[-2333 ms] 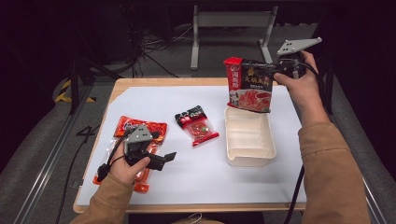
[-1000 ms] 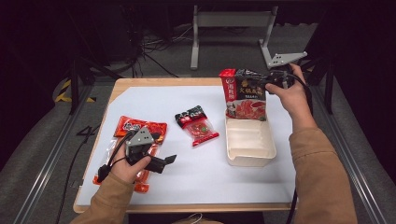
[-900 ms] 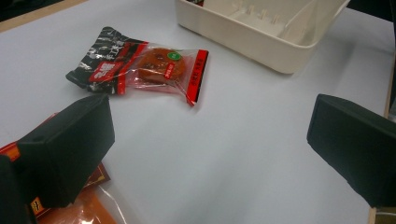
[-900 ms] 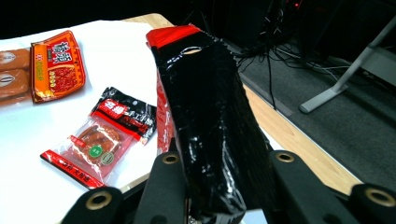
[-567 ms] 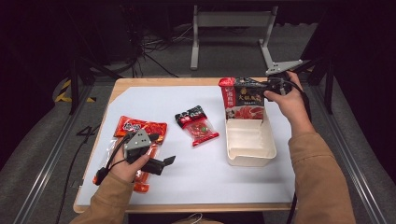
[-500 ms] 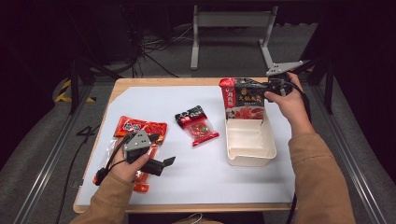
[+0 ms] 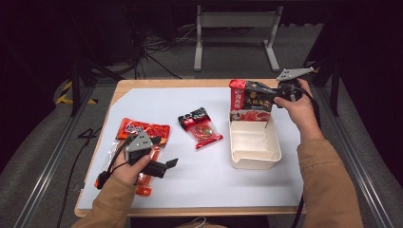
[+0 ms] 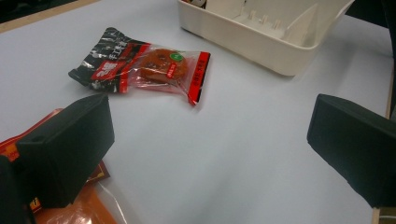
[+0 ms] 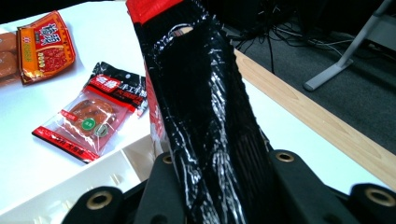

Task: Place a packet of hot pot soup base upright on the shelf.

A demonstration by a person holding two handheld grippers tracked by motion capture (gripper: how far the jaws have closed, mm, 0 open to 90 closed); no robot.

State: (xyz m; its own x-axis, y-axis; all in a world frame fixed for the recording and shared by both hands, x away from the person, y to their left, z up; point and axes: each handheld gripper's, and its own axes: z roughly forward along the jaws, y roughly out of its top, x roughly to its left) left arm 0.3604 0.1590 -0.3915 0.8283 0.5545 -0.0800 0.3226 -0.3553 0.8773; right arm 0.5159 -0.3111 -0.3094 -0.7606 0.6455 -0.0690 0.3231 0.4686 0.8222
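In the high view, my right gripper (image 7: 274, 93) is clamped on the upper edge of a black and red pouch (image 7: 251, 100), which hangs upright with its lower edge at the far end of the cream tray (image 7: 254, 156) on the white table sheet (image 7: 209, 173). On the pouch I see large light Chinese characters, but they are too small to read. My right wrist is bent inward and the forearm comes up from the lower right corner. My left gripper (image 7: 164, 166) rests low near the front left of the table, partly over an orange packet (image 7: 142, 129), with its jaws apart and nothing between them; the hand lies flat. A small black and red packet (image 7: 200, 127) lies between the orange packet and the tray. In the left gripper view, my two black jaws stand wide apart over the bare sheet, and the small packet (image 8: 142, 65) lies ahead, showing white Chinese characters on a red label and a green round sticker; the tray (image 8: 243, 39) is beyond it. In the right gripper view, the glossy black pouch (image 9: 205, 107) rises from between my closed jaws, its red top edge far from me. The small packet (image 9: 95, 119) and the orange packet (image 9: 45, 46), with yellow characters on red, lie on the table to the left.
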